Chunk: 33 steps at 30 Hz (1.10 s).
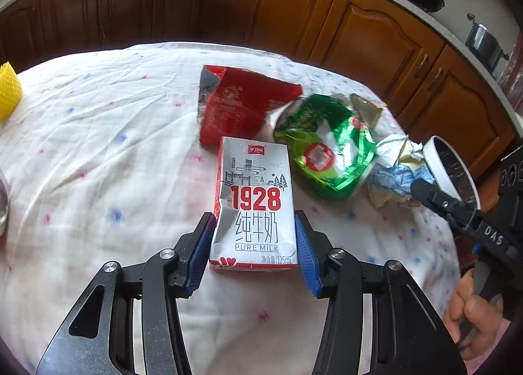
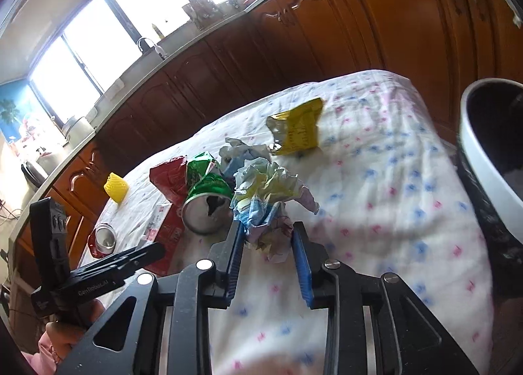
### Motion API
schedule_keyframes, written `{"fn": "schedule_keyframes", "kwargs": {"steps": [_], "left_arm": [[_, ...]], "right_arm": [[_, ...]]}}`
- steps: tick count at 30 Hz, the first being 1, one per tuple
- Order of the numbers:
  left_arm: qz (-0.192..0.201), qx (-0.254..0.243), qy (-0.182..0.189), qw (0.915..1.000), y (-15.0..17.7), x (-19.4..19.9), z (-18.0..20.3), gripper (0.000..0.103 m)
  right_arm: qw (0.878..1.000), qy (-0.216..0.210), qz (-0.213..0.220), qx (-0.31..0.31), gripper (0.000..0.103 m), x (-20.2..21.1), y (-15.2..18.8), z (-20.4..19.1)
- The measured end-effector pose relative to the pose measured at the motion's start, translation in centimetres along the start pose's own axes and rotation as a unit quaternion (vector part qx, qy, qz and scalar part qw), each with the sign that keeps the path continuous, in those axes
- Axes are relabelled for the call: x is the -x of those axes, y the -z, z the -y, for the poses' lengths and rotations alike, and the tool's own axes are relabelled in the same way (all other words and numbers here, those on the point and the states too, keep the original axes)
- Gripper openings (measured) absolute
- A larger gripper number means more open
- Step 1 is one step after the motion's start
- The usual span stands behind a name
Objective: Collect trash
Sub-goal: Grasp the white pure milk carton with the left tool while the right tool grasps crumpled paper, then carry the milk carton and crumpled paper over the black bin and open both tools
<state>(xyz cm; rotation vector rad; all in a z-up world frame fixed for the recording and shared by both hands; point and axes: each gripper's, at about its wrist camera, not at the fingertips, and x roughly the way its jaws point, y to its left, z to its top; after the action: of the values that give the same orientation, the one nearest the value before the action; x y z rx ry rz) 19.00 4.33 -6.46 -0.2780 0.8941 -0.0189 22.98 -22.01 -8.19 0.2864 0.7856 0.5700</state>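
Left hand-held gripper [image 1: 255,237] clamps the milk carton [image 1: 253,202] between its pads. Right hand-held gripper [image 2: 268,241] closed on the crumpled paper wad [image 2: 268,198], near the bench's right edge.

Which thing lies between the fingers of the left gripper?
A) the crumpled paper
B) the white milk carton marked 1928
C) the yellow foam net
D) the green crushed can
B: in the left wrist view the blue pads of the left gripper stand on both sides of the milk carton.

One milk carton [image 1: 255,202], two crumpled wrappers [image 1: 242,104] [image 1: 322,146], one paper wad [image 2: 268,192], one bin [image 2: 490,146]
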Motion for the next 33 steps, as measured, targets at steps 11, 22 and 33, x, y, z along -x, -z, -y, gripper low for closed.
{"fn": "schedule_keyframes", "kwargs": {"steps": [11, 22, 33], "left_arm": [[0.019, -0.04, 0.058, 0.9973, 0.9, 3.5, 5.3, 0.047], [0.015, -0.098, 0.111, 0.9889, 0.7, 3.2, 12.0, 0.047], [0.005, -0.143, 0.14, 0.9798, 0.4, 1.9, 18.0, 0.047]], "right_arm": [[0.999, 0.025, 0.033, -0.019, 0.03, 5.9, 1.2, 2.8], [0.994, 0.065, 0.073, -0.045, 0.03, 11.6, 1.6, 6.8], [0.987, 0.102, 0.103, -0.073, 0.03, 15.1, 1.3, 10.7]]}}
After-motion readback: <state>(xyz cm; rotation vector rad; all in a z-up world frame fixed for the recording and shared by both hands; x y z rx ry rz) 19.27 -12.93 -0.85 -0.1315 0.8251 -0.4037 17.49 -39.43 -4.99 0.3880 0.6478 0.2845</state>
